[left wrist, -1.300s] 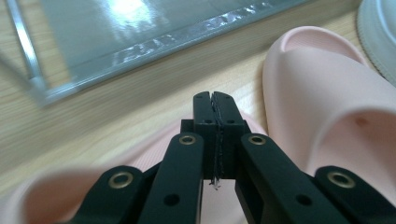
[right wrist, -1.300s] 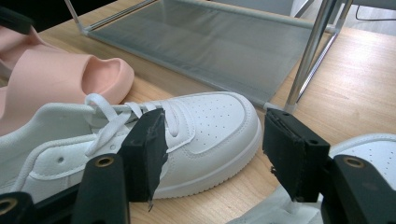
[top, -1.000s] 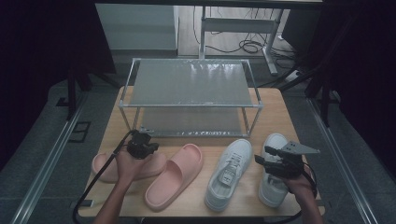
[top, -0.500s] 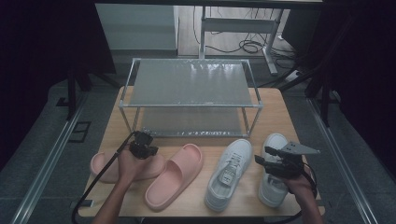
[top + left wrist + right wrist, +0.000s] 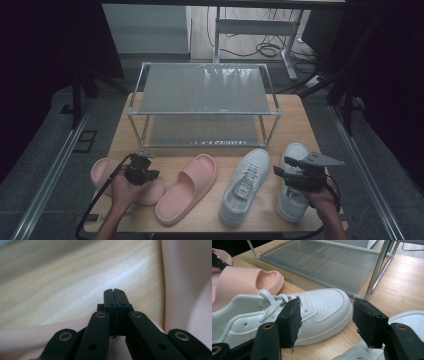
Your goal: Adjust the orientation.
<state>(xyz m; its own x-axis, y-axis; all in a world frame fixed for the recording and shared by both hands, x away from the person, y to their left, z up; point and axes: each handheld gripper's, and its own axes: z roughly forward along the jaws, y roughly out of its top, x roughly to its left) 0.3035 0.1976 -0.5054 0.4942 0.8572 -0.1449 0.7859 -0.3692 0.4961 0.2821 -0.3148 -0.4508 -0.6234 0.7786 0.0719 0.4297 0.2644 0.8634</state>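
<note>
We look down on a light wooden desk (image 5: 295, 115) that carries, toward its far edge, a two-tier metal shoe rack with grey mesh shelves (image 5: 202, 90). Along the near edge lie four pieces of footwear in a row: at the near right corner a white lace-up sneaker (image 5: 294, 200) under our right gripper (image 5: 280, 172), beside it a second white lace-up sneaker (image 5: 245, 185), then a pink foam slide sandal (image 5: 187, 187) near the middle, and at the near left corner another pink foam slide sandal (image 5: 102, 170).

Our left gripper (image 5: 142, 162) hangs over that left sandal — its jaws pressed together with nothing between them, the pink sole just below them. The right gripper's jaws stand wide apart — nothing between the pads, the middle sneaker's toe ahead.
</note>
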